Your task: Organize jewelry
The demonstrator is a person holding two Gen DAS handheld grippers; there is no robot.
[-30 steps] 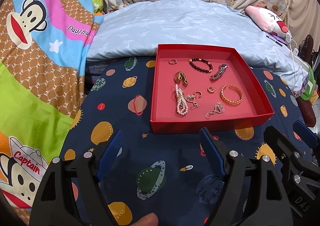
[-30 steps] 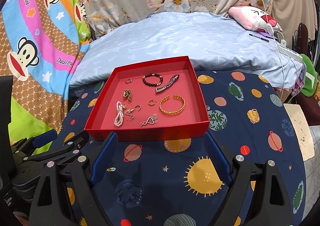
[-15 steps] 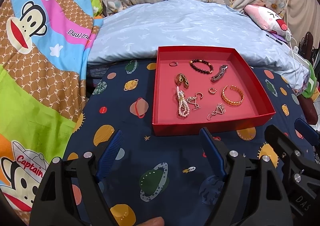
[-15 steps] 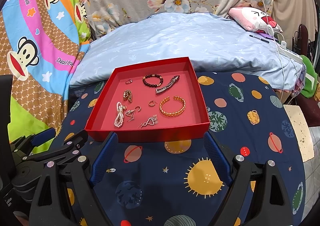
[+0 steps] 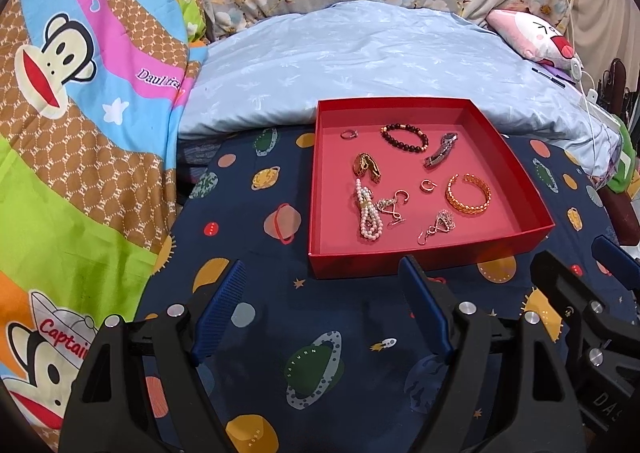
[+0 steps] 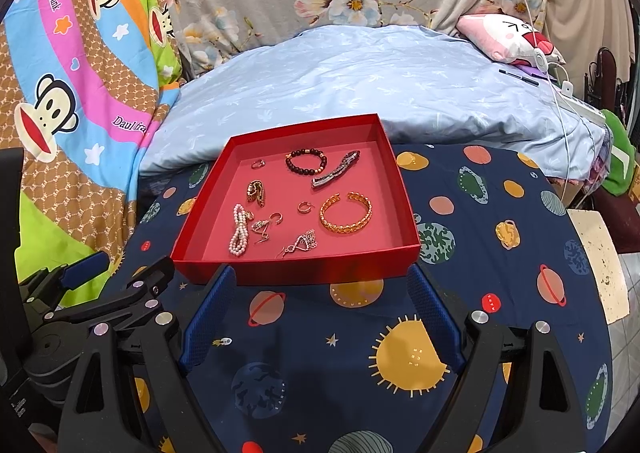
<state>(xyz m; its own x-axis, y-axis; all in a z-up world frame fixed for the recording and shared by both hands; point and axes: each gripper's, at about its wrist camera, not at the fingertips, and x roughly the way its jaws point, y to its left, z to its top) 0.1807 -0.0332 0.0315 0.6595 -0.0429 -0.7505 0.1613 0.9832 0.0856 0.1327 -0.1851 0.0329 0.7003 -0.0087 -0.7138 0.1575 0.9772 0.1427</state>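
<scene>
A shallow red tray lies on a dark blue planet-print cloth. In it lie several pieces of jewelry: a gold cuff bracelet, a dark bead bracelet, a pearl strand, a silver watch-like band, rings and earrings. My left gripper is open and empty, just short of the tray's near wall. My right gripper is open and empty, its fingers level with the tray's near wall.
A light blue duvet rises behind the tray. A monkey-print blanket lies to the left. A pink plush and white cables sit at the far right. The other gripper shows at each view's edge.
Both grippers stayed open and empty. The left wrist view shifted slightly, so the tray sits a little lower in the frame. The jewelry has not moved.
</scene>
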